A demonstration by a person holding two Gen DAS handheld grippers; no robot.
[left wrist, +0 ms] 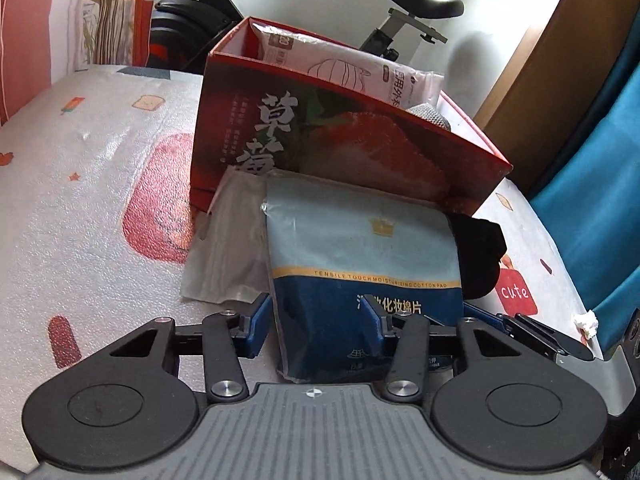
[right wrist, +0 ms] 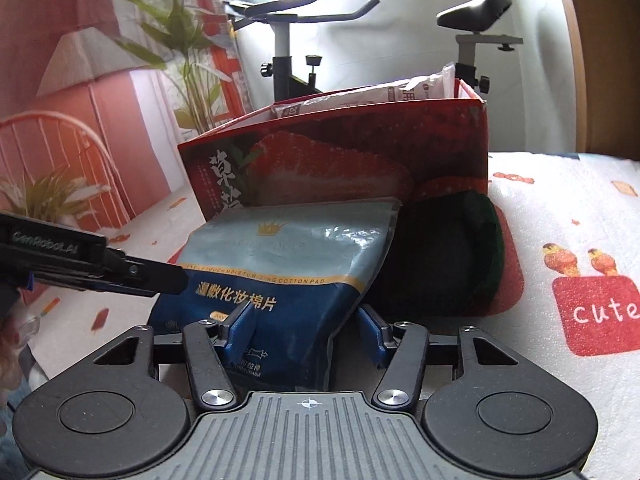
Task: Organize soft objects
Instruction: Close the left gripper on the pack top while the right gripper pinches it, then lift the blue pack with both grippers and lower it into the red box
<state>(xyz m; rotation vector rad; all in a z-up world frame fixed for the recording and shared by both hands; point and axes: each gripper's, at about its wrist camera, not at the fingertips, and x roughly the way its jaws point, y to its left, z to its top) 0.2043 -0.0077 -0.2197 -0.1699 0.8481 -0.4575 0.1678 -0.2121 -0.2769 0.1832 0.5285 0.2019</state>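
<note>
Bedroom, exercise bike [left wrist: 400,12] behind, printed bed cover [left wrist: 100,168]. Left wrist view: left gripper [left wrist: 316,322] half open, fingers straddling the cotton pad pouch [left wrist: 360,256] leaning on the red strawberry box [left wrist: 340,136]; not clearly clamped. Clear bag [left wrist: 224,248] beside could snag. Right wrist view: right gripper [right wrist: 306,334] also open around the pouch [right wrist: 288,248], black soft item [right wrist: 444,256] touching; both closing may tug or crumple it.

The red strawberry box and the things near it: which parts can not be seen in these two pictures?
- Red box interior: both views, its front wall hides all except the white mask pack and a grey mesh item.
- Black soft item: shape unclear, too dark; the cotton pad bag covers its left edge.
- Clear bag: left wrist view, contents indistinct.
</note>
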